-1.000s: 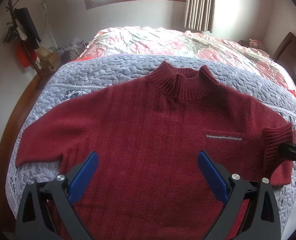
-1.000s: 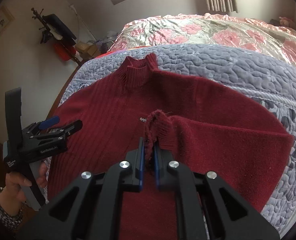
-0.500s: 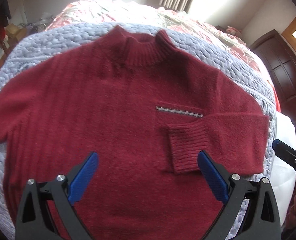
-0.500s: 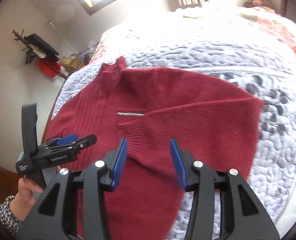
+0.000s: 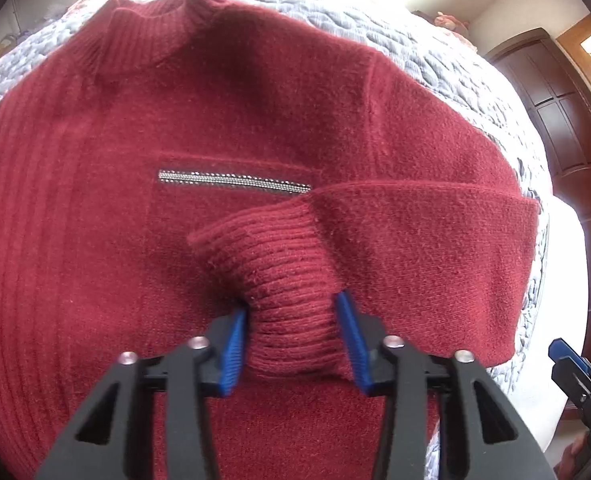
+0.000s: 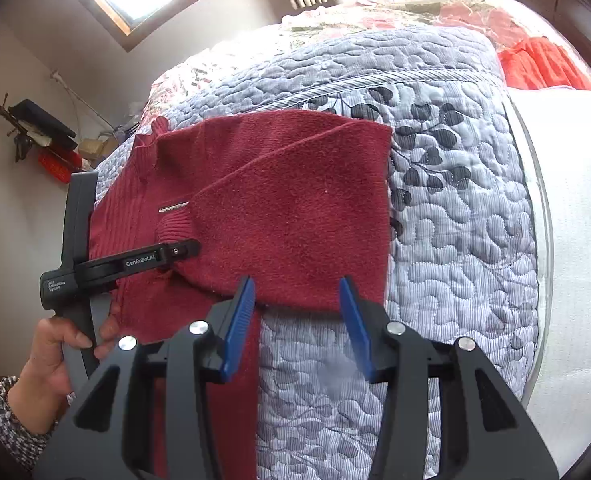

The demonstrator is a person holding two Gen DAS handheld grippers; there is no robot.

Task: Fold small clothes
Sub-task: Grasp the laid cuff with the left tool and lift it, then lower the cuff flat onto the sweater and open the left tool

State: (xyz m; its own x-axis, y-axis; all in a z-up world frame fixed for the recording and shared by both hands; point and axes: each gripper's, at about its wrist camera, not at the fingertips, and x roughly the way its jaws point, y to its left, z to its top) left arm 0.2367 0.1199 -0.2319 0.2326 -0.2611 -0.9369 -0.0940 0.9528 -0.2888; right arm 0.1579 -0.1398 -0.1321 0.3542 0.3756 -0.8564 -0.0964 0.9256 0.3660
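Your left claw (image 5: pixel 291 336) is pinched on the ribbed cuff (image 5: pixel 271 264) of the red sweater (image 5: pixel 95 240), the blue pads pressing in from either side so the knit bunches into a roll between them. The sweater lies face up on the grey quilt (image 6: pixel 455 240) of the bed, collar away from you, with that sleeve doubled across the chest just below the silver pocket trim (image 5: pixel 231 181).

The knit looks thick, soft and limp. It should sag and stretch if you lift it by one point, so keep it low and lay it down. The cuff is the firmest part and a sound hold.

Further right, your right claw (image 6: pixel 295 320) stands apart and empty, over the folded sleeve edge (image 6: pixel 303 300) where sweater meets quilt. Take a full pinch of both layers there, not loose fuzz.
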